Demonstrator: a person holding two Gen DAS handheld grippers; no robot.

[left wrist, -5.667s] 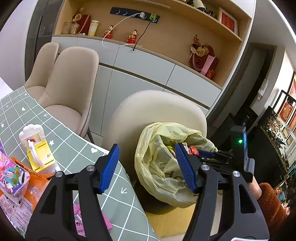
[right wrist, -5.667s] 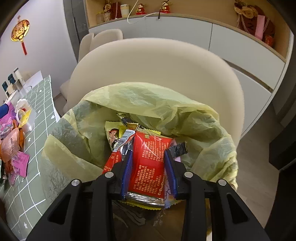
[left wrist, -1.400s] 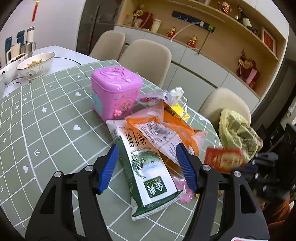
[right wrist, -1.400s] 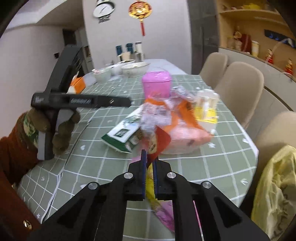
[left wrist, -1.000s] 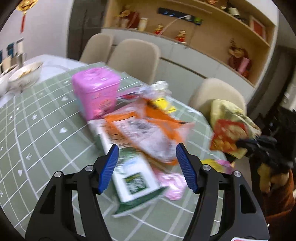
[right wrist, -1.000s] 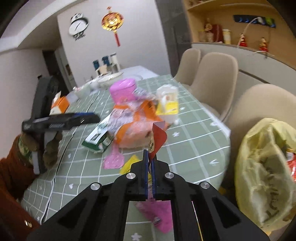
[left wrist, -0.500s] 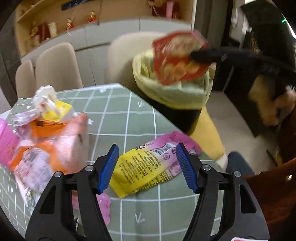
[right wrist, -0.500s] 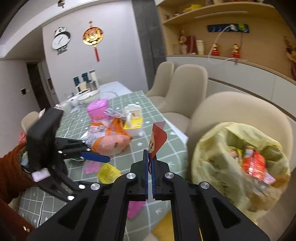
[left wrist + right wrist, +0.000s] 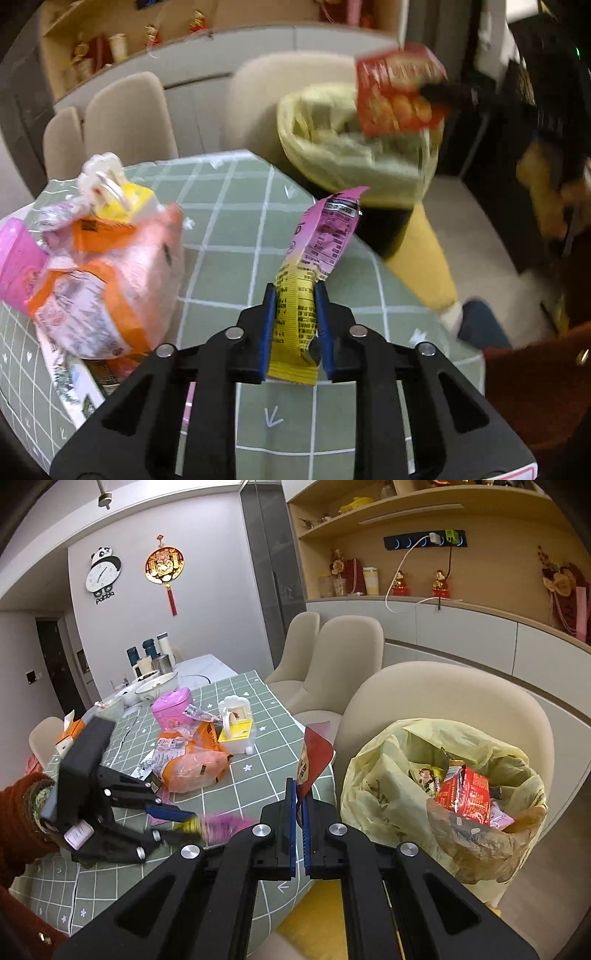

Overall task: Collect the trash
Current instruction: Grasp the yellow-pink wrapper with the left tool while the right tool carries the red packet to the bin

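Observation:
My left gripper (image 9: 293, 299) is shut on a yellow and pink snack wrapper (image 9: 317, 243) and holds it just above the green checked table (image 9: 229, 229). My right gripper (image 9: 299, 790) is shut on a red snack packet (image 9: 314, 760), held in the air left of the yellow-lined trash bin (image 9: 443, 786). In the left wrist view the red packet (image 9: 397, 88) hangs over the bin (image 9: 354, 147). In the right wrist view the left gripper (image 9: 177, 819) shows with the blurred pink wrapper (image 9: 225, 821).
A pile of orange and pink bags (image 9: 107, 273) lies left on the table, with a pink tin (image 9: 171, 709) and a white and yellow box (image 9: 236, 723). Beige chairs (image 9: 347, 657) stand by the table. The bin holds several wrappers (image 9: 465, 790).
My left gripper has shut on the yellow and pink wrapper and lifted its end off the table. My right gripper has carried the red packet closer to the bin.

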